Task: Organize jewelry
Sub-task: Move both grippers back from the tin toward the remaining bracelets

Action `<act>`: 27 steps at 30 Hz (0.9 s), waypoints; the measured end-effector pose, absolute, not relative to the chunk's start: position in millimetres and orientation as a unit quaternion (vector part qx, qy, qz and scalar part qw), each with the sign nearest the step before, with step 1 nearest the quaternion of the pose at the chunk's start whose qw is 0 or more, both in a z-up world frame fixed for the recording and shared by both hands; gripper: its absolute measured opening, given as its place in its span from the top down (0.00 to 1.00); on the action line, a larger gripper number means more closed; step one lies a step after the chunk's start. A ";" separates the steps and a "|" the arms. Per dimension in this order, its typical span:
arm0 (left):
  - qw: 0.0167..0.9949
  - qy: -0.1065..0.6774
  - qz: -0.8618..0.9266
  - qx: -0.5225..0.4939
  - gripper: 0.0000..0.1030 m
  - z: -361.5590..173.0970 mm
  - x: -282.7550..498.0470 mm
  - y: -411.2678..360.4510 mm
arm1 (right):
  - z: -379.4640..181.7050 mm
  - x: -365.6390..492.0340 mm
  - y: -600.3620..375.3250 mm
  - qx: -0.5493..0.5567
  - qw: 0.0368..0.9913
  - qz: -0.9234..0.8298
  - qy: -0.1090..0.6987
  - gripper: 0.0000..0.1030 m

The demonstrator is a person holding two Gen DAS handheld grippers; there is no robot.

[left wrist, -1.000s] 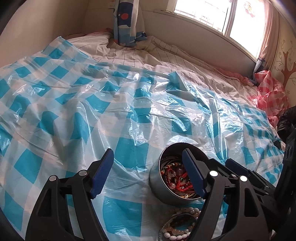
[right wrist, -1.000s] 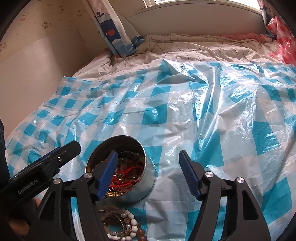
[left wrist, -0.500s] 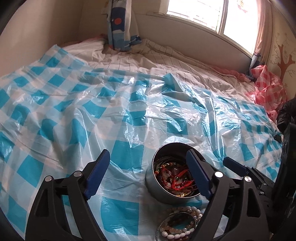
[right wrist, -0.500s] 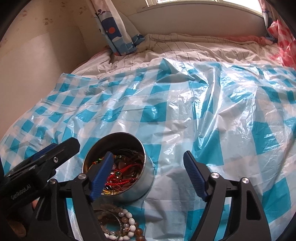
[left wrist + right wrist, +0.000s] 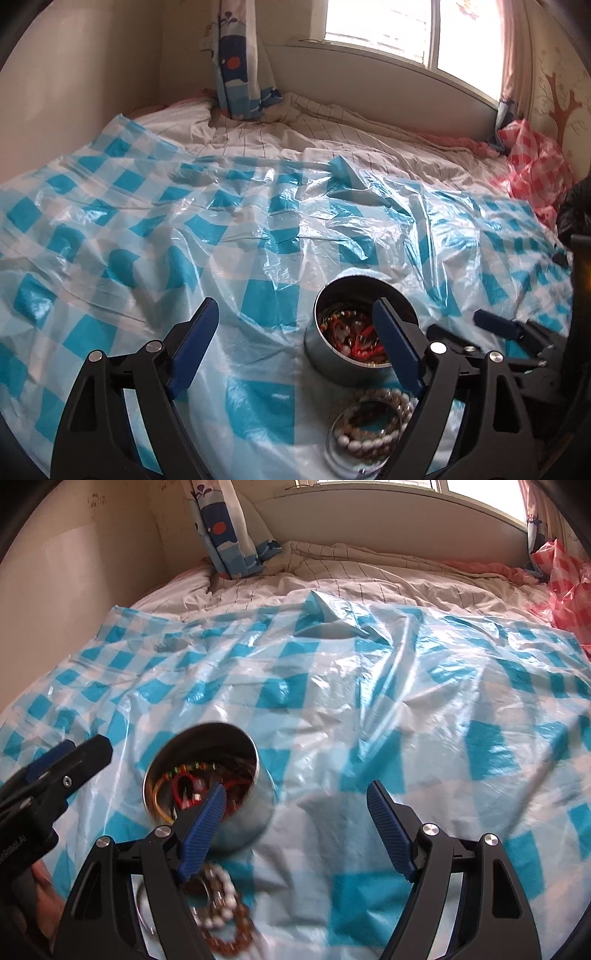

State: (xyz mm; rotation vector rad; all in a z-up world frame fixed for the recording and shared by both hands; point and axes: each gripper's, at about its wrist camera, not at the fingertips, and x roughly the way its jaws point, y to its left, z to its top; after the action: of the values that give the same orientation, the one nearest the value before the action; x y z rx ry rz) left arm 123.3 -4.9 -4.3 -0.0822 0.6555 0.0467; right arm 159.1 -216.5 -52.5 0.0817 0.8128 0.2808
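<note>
A round metal tin point(image 5: 334, 354) full of red cords and beaded bracelets stands on the blue checked plastic sheet point(image 5: 258, 236). In front of it lies the tin's lid point(image 5: 364, 443) with white and brown bead bracelets point(image 5: 369, 439) on it. My left gripper point(image 5: 295, 343) is open and empty, just left of the tin. My right gripper point(image 5: 295, 823) is open and empty, right of the tin point(image 5: 255, 816); the bead bracelets point(image 5: 225, 919) lie under its left finger. The right gripper also shows at the right edge of the left wrist view point(image 5: 517, 332).
The sheet covers a bed with a striped white cover point(image 5: 332, 133). A wall point(image 5: 74, 92) is on the left, a window point(image 5: 406, 29) and curtain point(image 5: 240, 74) behind. A red checked bag point(image 5: 535, 166) lies at the far right.
Both grippers have drawn back and tilted up; the tin and the lid with bracelets sit lower and closer in both views. Both stay open and empty.
</note>
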 end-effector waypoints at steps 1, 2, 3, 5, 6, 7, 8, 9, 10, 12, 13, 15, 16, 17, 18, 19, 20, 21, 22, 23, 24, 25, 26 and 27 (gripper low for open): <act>0.946 0.320 0.022 -0.037 0.21 -3.1 120.8 -5.8 | -51.2 154.5 -220.1 0.037 0.907 0.138 0.395 0.27; 0.946 0.320 0.022 -0.036 0.21 -2.1 119.0 -6.5 | -49.1 151.4 -222.5 0.037 0.908 0.139 0.393 0.27; 0.946 0.321 0.022 -0.034 0.21 -1.3 116.0 -7.0 | -46.9 148.2 -225.0 0.036 0.909 0.141 0.390 0.27; 0.946 0.321 0.021 -0.034 0.21 0.0 110.8 -7.3 | -45.0 138.8 -230.8 0.035 0.909 0.142 0.389 0.27; 0.946 0.323 0.020 -0.034 0.21 0.3 107.0 -7.3 | -44.9 136.2 -231.7 0.036 0.909 0.144 0.390 0.27; 0.945 0.324 0.020 -0.034 0.21 0.3 104.7 -7.8 | -45.0 130.3 -234.3 0.037 0.907 0.148 0.392 0.27; 0.945 0.325 0.019 -0.034 0.21 -0.2 102.1 -8.2 | -44.9 127.3 -234.9 0.036 0.907 0.151 0.392 0.27; 0.944 0.328 0.019 -0.033 0.21 -0.9 98.7 -8.7 | -44.9 121.8 -236.2 0.035 0.906 0.156 0.393 0.27; 0.943 0.329 0.019 -0.032 0.21 -1.7 97.1 -9.5 | -44.8 116.9 -237.0 0.033 0.905 0.159 0.394 0.27; 0.942 0.334 0.021 -0.029 0.21 -3.6 91.3 -11.0 | -44.9 106.2 -238.5 0.031 0.904 0.165 0.394 0.27; 0.941 0.335 0.021 -0.029 0.21 -4.2 89.4 -11.7 | -44.6 102.9 -239.0 0.029 0.904 0.165 0.394 0.27; 0.941 0.336 0.020 -0.028 0.21 -5.1 82.7 -14.0 | -44.3 95.4 -242.7 0.032 0.904 0.165 0.394 0.27; 0.941 0.336 0.019 -0.025 0.21 -5.2 79.5 -16.2 | -43.8 93.2 -244.4 0.036 0.904 0.165 0.393 0.27; 0.941 0.336 0.019 -0.023 0.21 -5.3 77.5 -17.8 | -43.2 90.8 -246.6 0.039 0.904 0.165 0.392 0.27; 0.941 0.337 0.017 -0.020 0.21 -6.0 74.5 -19.7 | -42.6 89.4 -247.7 0.042 0.905 0.165 0.391 0.27; 0.941 0.338 0.016 -0.018 0.21 -6.4 72.6 -20.9 | -41.8 87.2 -249.1 0.045 0.905 0.167 0.389 0.27; 0.940 0.341 0.014 -0.016 0.21 -7.3 70.7 -22.8 | -41.7 85.9 -249.6 0.046 0.905 0.168 0.388 0.27; 0.939 0.343 0.013 -0.013 0.21 -8.3 69.6 -23.2 | -41.8 84.8 -249.5 0.047 0.905 0.170 0.388 0.27; 0.937 0.350 0.011 -0.010 0.21 -11.0 67.9 -24.0 | -41.7 84.4 -248.7 0.046 0.904 0.171 0.388 0.27; 0.935 0.355 0.010 -0.009 0.21 -12.8 67.5 -23.6 | -41.9 84.0 -247.0 0.044 0.904 0.171 0.389 0.27; 0.931 0.364 0.011 -0.009 0.21 -16.0 67.4 -21.6 | -42.7 84.0 -245.8 0.041 0.904 0.170 0.390 0.27; 0.929 0.371 0.013 -0.011 0.21 -18.0 68.2 -19.6 | -43.8 84.1 -244.8 0.038 0.903 0.170 0.392 0.27; 0.924 0.381 0.014 -0.019 0.21 -21.5 69.8 -14.7 | -45.5 85.1 -243.4 0.036 0.902 0.168 0.396 0.27; 0.922 0.387 0.013 -0.026 0.21 -23.9 71.1 -11.4 | -46.8 86.2 -242.5 0.035 0.901 0.167 0.399 0.27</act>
State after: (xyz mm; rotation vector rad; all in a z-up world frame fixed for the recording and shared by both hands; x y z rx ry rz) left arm 71.1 -11.4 -23.9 -0.0526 0.7943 0.0266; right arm 86.2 -242.5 -46.8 0.0716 0.8253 0.3449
